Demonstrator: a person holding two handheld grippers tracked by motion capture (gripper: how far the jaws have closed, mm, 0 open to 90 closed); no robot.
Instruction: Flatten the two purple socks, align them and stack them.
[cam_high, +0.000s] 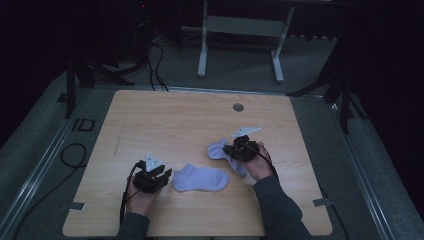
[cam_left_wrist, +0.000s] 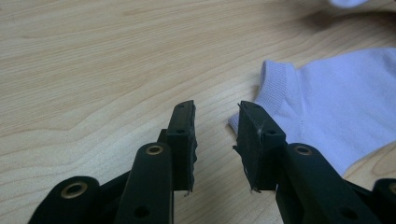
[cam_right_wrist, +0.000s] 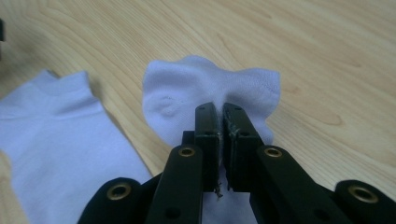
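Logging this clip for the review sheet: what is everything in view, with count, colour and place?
held sock: one, white, bunched at table's right, pinched by the right gripper
flat sock: one, white, lying near the table's front middle
table: one, light wood, with a grey round cap near its far edge
desk frame: one, grey, on the floor behind
cables: black, on the floor
left gripper: black, jaws apart beside the flat sock's cuff
right gripper: black, shut on the held sock
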